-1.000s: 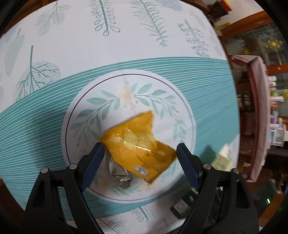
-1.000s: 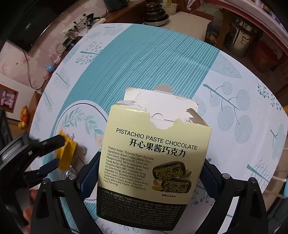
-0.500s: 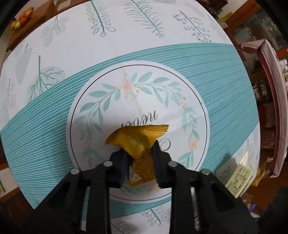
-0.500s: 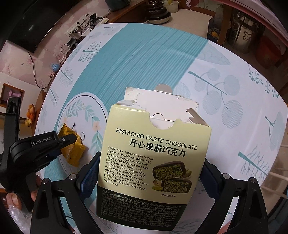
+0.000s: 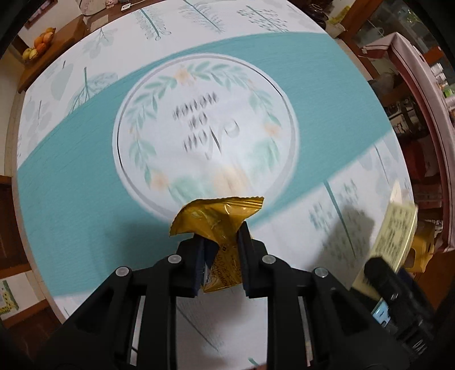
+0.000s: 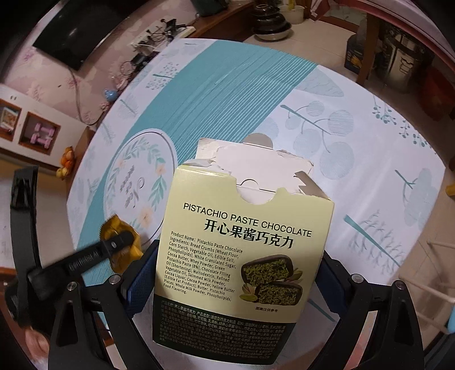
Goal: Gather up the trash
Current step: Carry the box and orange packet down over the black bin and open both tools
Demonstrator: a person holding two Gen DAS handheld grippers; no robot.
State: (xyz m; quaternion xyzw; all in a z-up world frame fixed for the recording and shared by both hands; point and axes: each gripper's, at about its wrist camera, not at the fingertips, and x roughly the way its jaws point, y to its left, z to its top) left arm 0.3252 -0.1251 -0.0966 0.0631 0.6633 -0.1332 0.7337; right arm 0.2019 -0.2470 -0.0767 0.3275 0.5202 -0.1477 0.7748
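A crumpled yellow snack wrapper is pinched between the pads of my left gripper, lifted off the round table's patterned cloth. The right wrist view shows that same wrapper and the left gripper low at the left. My right gripper is shut on a pale green pistachio chocolate box with a torn top flap, held upright above the table. The box also appears blurred at the right edge of the left wrist view.
The round table wears a teal and white leaf-print cloth with a wreath circle at its middle. Fruit sits on a wooden sideboard beyond the table. Cables and a power strip, stacked pots and shelves ring the table.
My left gripper went from open around the wrapper to shut on it, then lifted it and carried it toward the table edge. The right gripper with the box drifted sideways.
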